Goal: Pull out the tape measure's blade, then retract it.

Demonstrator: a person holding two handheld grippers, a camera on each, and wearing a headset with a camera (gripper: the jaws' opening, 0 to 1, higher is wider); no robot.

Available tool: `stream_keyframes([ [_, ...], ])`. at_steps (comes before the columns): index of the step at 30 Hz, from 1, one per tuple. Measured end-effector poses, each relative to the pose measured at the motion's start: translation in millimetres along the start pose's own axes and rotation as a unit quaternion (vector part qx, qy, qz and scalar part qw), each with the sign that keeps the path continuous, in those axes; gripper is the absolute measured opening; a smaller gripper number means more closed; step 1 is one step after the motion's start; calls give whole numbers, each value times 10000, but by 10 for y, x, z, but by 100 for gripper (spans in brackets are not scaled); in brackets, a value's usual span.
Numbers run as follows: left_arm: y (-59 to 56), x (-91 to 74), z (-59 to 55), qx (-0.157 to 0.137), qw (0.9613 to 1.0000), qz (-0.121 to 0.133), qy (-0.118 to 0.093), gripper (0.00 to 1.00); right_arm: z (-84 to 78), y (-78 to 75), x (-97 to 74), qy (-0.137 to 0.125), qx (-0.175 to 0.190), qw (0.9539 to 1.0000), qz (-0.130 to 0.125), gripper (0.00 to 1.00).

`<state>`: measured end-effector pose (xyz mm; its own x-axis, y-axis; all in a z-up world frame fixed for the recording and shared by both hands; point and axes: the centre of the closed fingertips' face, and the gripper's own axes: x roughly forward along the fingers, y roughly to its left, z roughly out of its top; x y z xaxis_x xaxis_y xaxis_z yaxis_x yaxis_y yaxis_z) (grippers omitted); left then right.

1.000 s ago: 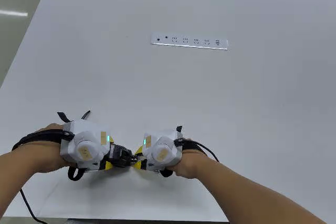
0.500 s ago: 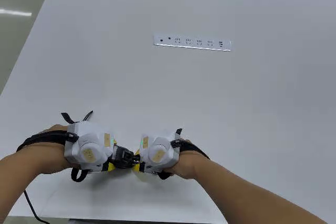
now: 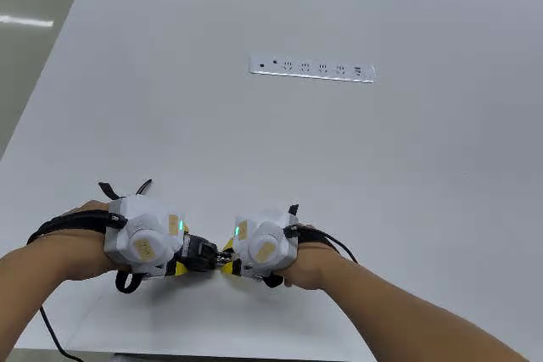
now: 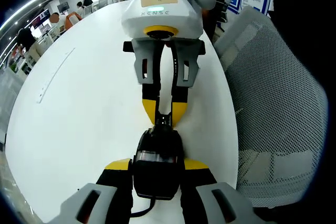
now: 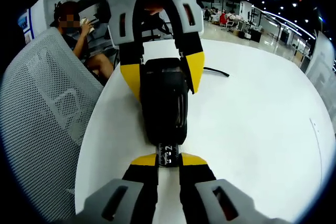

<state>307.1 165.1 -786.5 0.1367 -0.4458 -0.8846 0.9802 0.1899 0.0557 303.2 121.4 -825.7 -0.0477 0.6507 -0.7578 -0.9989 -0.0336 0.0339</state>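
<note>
Tape measure's black plastic case sits clamped between the left gripper's yellow-tipped jaws, anchored low at the white workbench's near edge. Right gripper's jaws pinch the barely extended blade tip just beside it, probably for pulling rightward.

Near the front edge of the white table, the left gripper and the right gripper face each other, their yellow-tipped jaws meeting at a small black tape measure between them, with a white power strip lying well beyond.
</note>
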Motion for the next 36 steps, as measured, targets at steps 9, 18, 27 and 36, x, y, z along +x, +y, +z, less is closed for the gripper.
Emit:
stream_keyframes([
  [9, 4, 1, -2, -13, 10000, 22, 11, 31, -46, -1, -42, 0, 16, 10000, -66, 13],
  [18, 6, 1, 2, -24, 10000, 30, 12, 31, -91, -2, -76, -21, 71, 9999, -89, 13],
  [27, 10, 3, 3, -52, 10000, 27, 11, 31, -122, -8, -112, 9, 68, 9999, -115, 13],
  [36, 12, 1, 3, -75, 10000, 43, 10, 31, -178, -15, -156, 59, 54, 9999, -140, 13],
])
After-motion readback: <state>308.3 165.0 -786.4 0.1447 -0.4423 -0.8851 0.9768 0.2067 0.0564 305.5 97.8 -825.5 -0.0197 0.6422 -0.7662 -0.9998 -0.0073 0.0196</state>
